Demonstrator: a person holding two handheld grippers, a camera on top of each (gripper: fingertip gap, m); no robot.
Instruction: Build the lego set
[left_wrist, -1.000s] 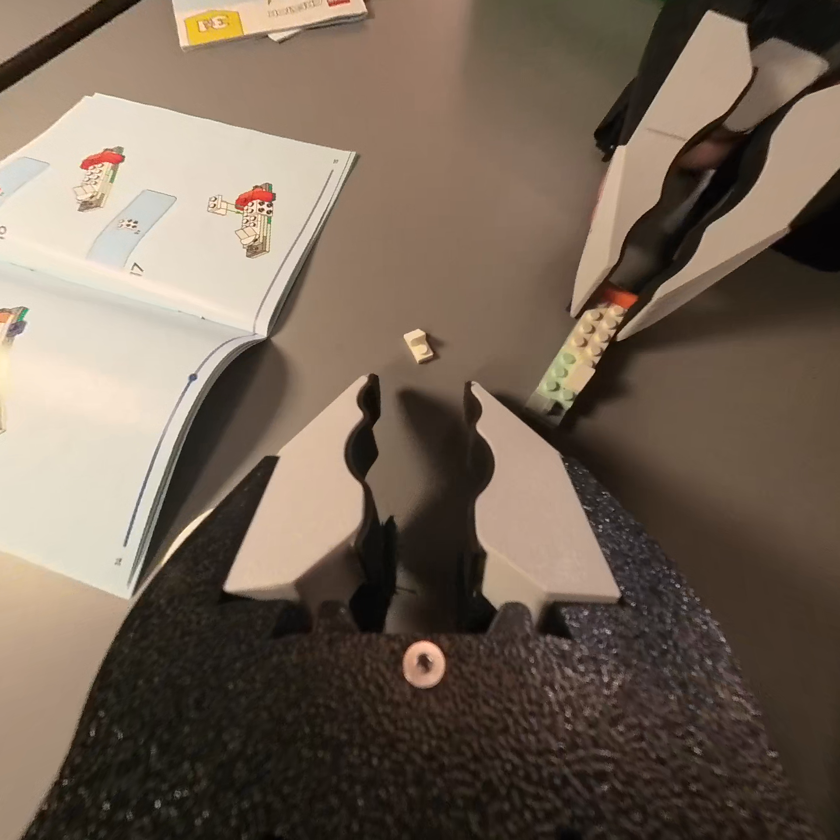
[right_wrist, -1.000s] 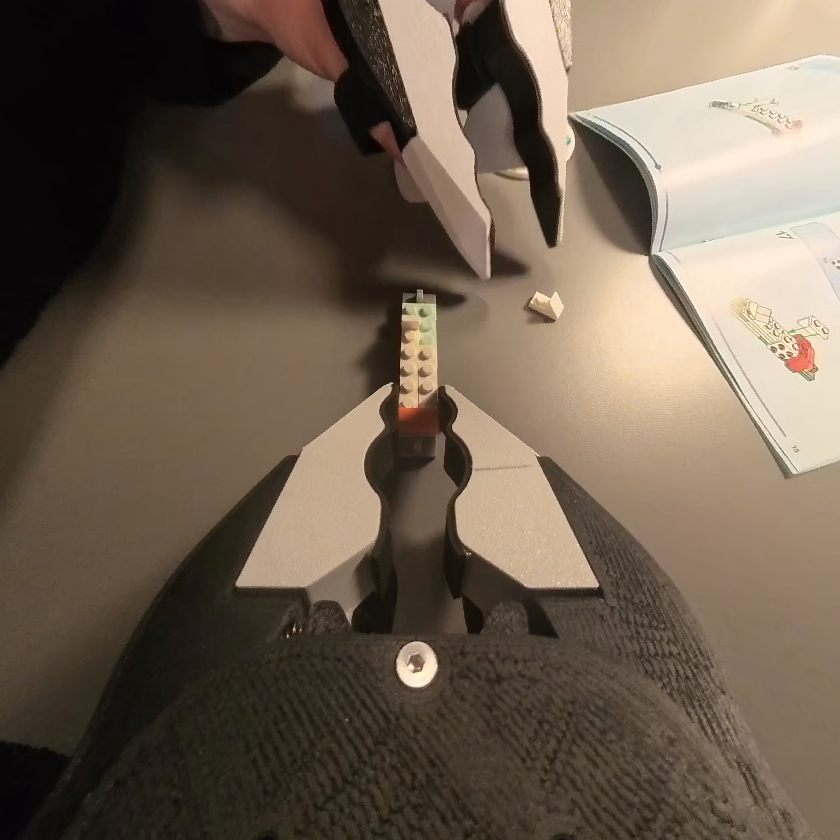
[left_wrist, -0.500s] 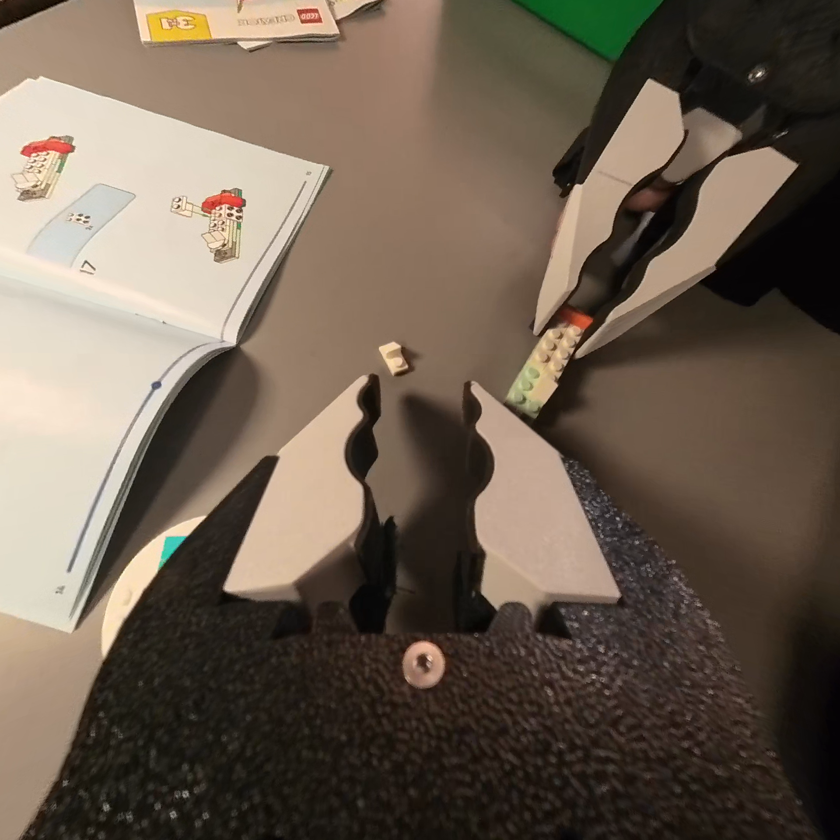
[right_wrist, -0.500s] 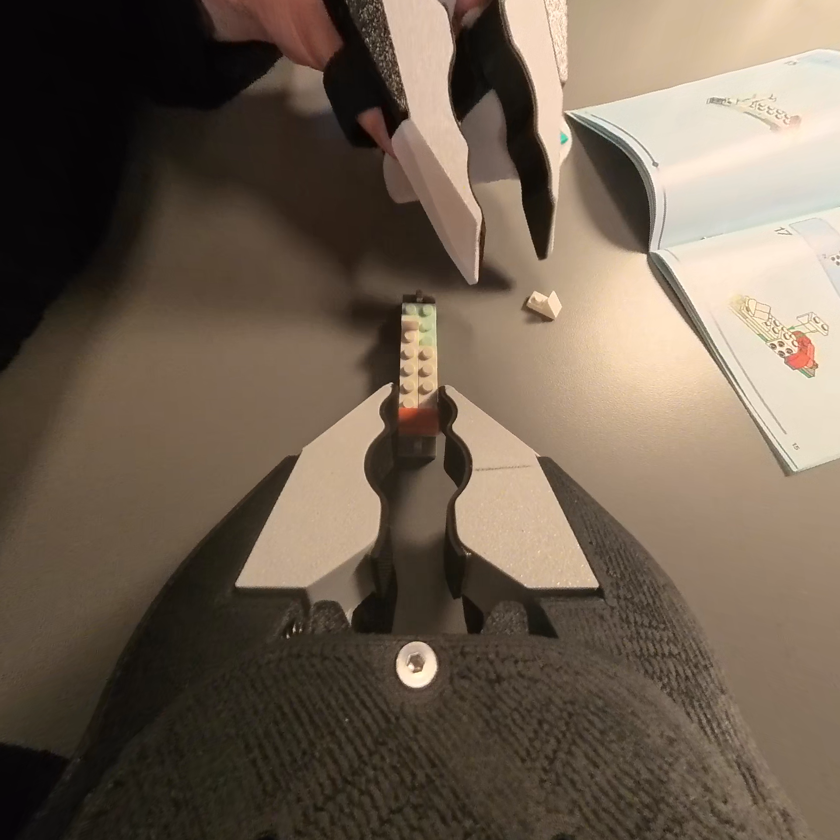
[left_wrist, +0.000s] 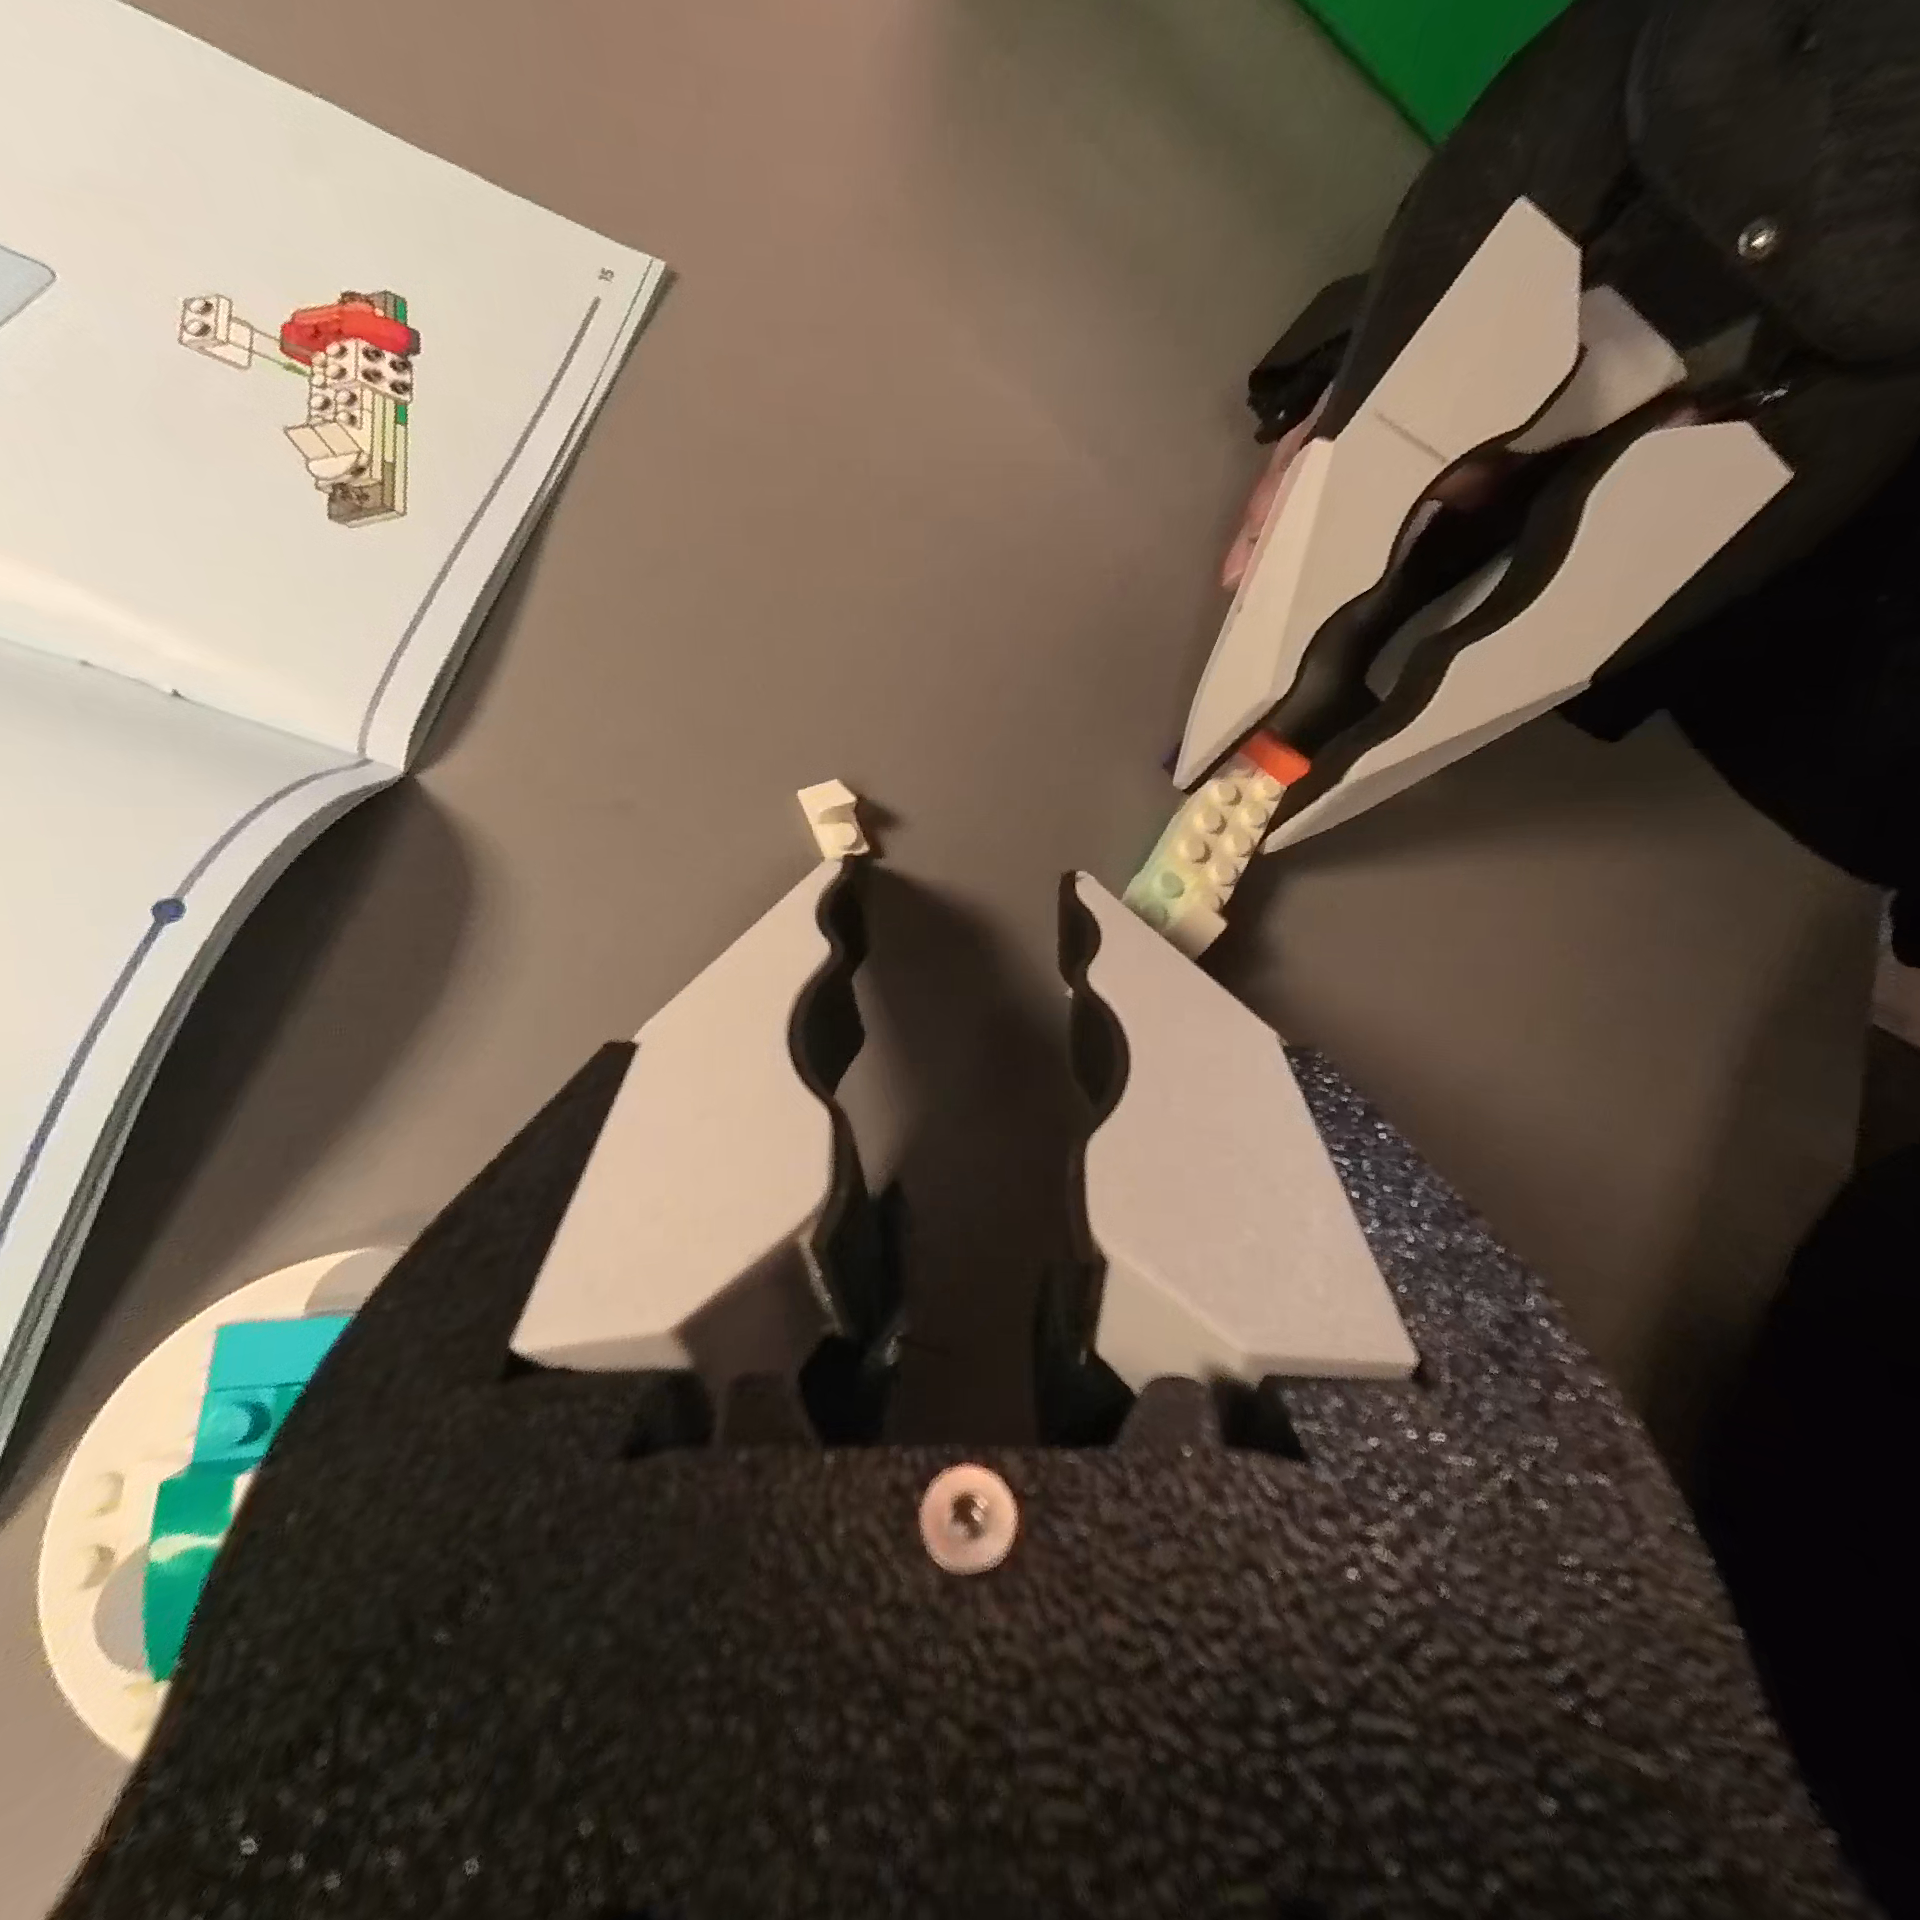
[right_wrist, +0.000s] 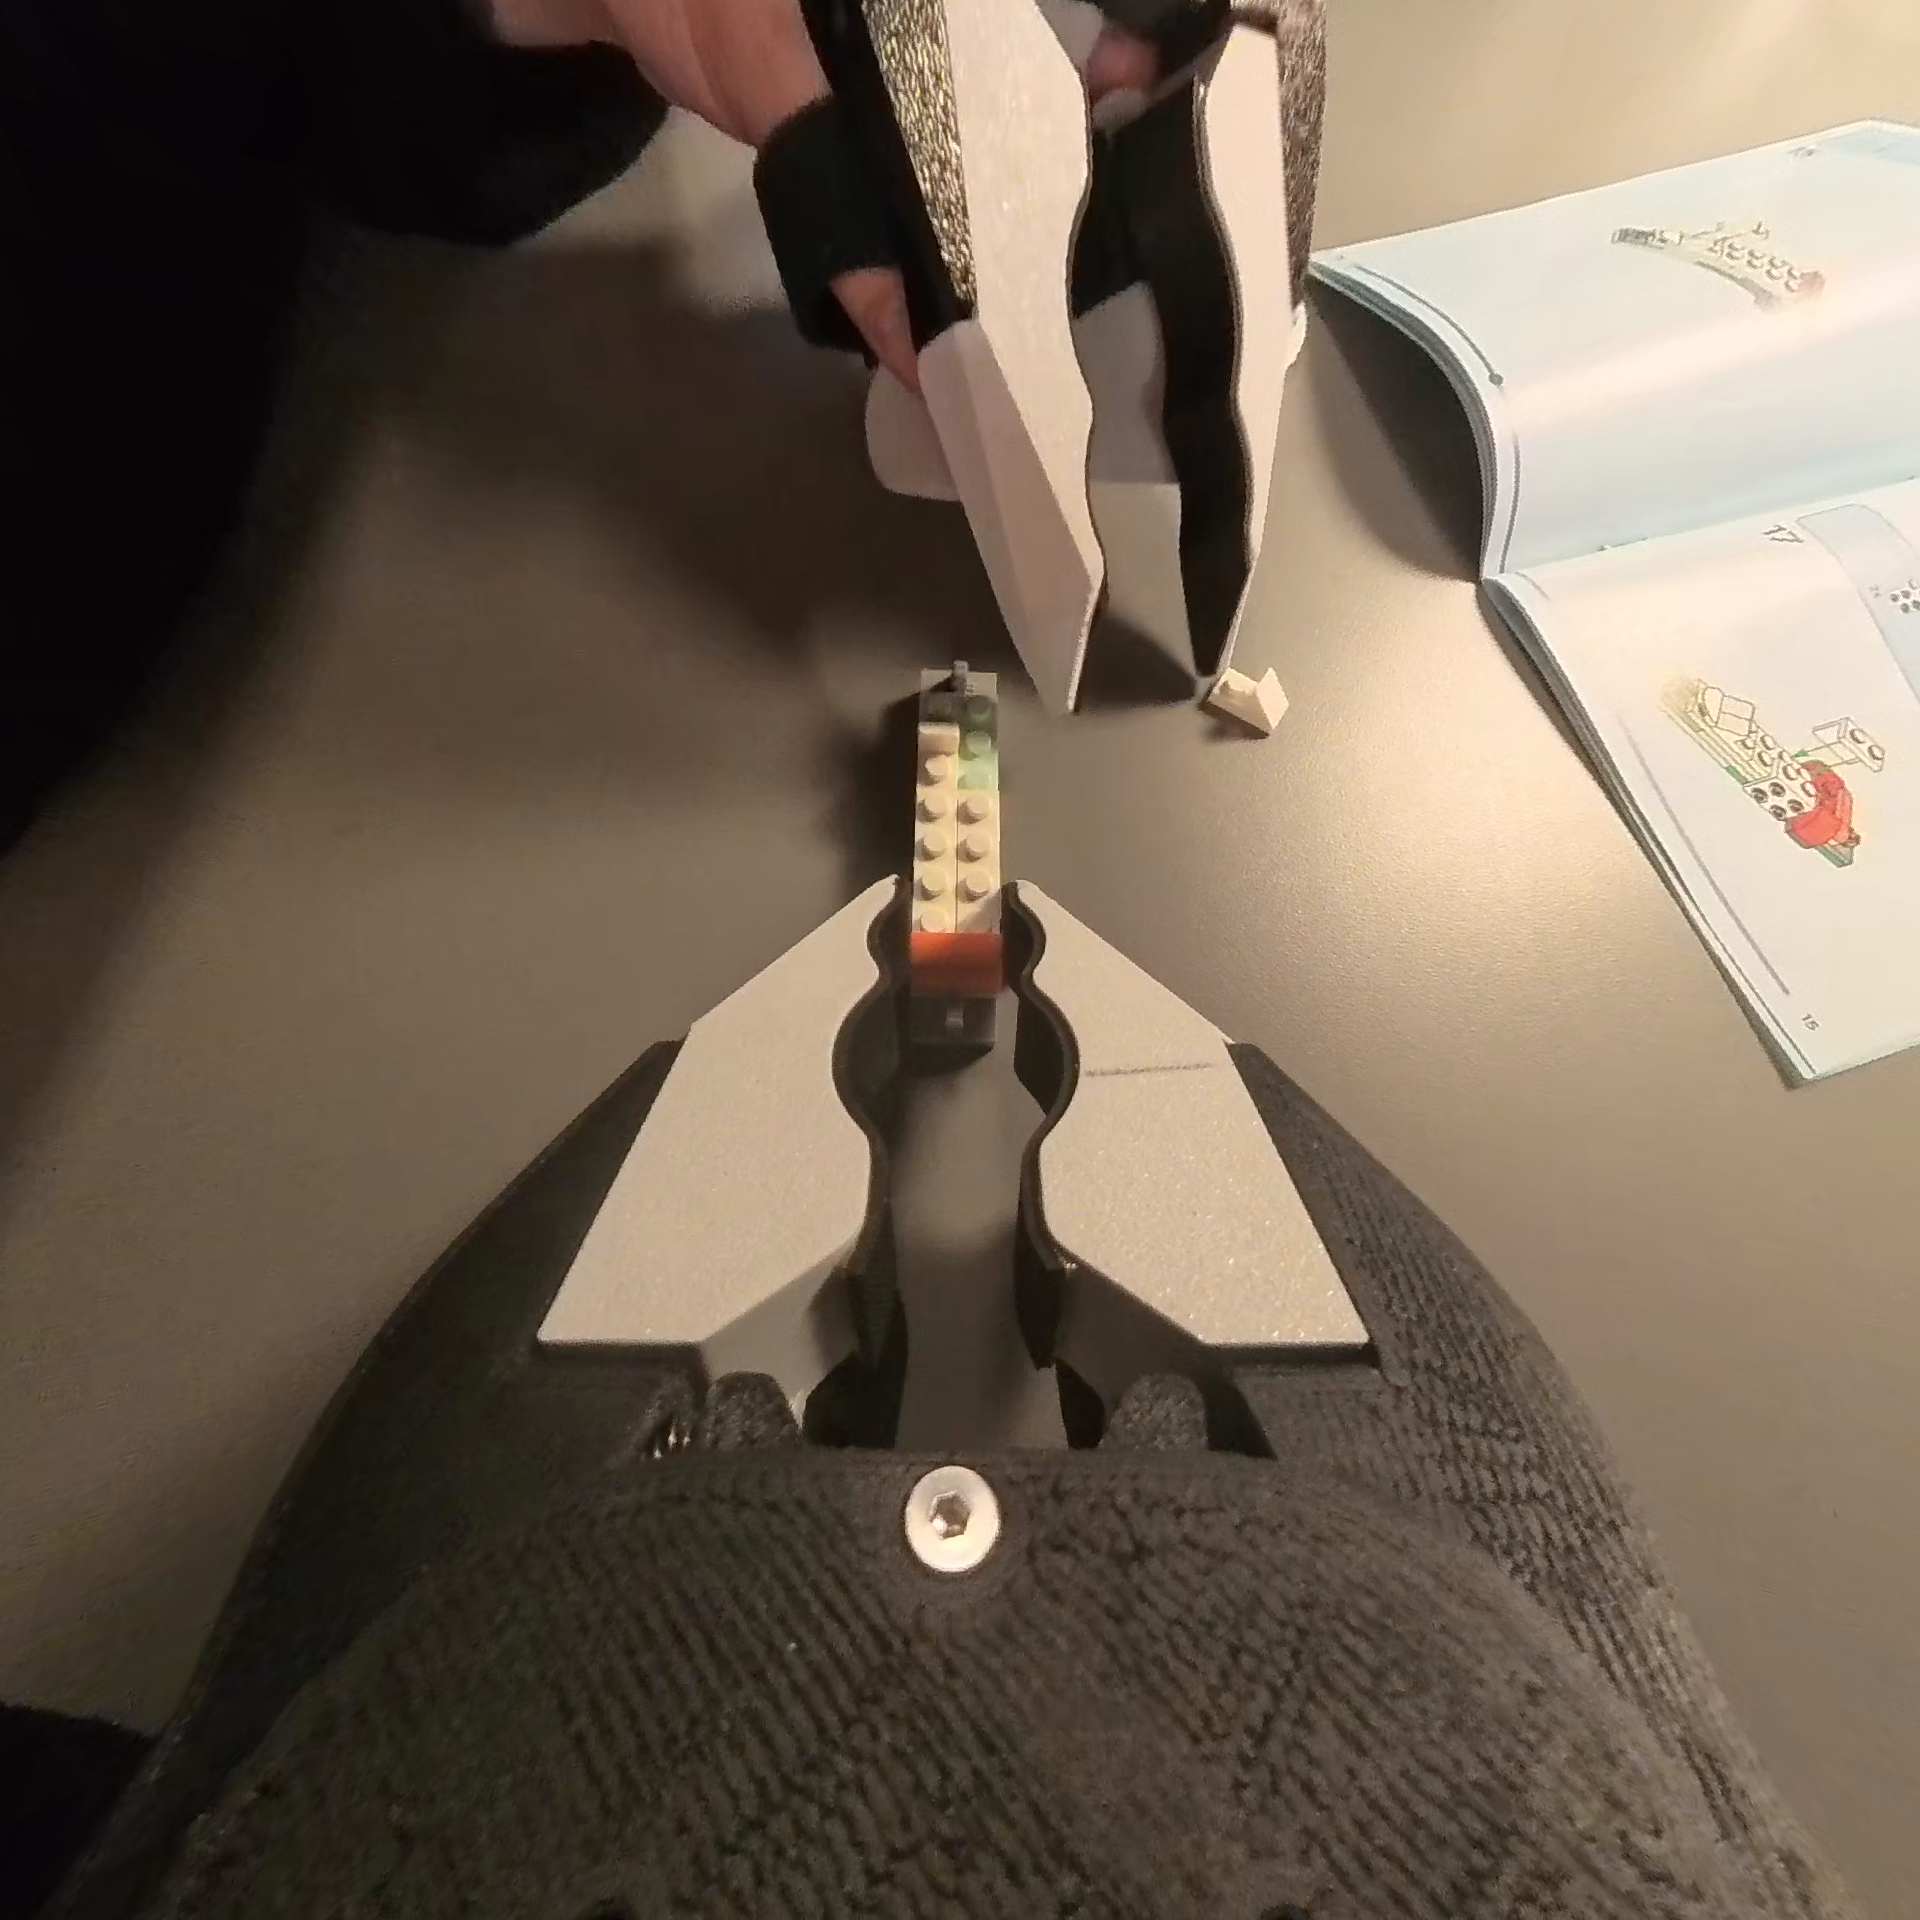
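In the right wrist view, the right gripper (right_wrist: 956, 902) clamps the red end of a long lego assembly (right_wrist: 958, 821) of cream and pale green bricks, which lies on the grey tabletop (right_wrist: 416, 831) pointing away. Just past its far end, the left gripper (right_wrist: 1143, 681) hangs tips down, jaws narrowly apart and empty, one tip just beside a small cream piece (right_wrist: 1247, 698). An open instruction booklet (right_wrist: 1662, 520) lies toward the right edge.

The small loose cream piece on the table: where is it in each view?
Left wrist view: the cream piece lies just beyond the left gripper's left fingertip.
Right wrist view: cream piece right of centre, beside that gripper's tip.
Shared landmark: the open instruction booklet.
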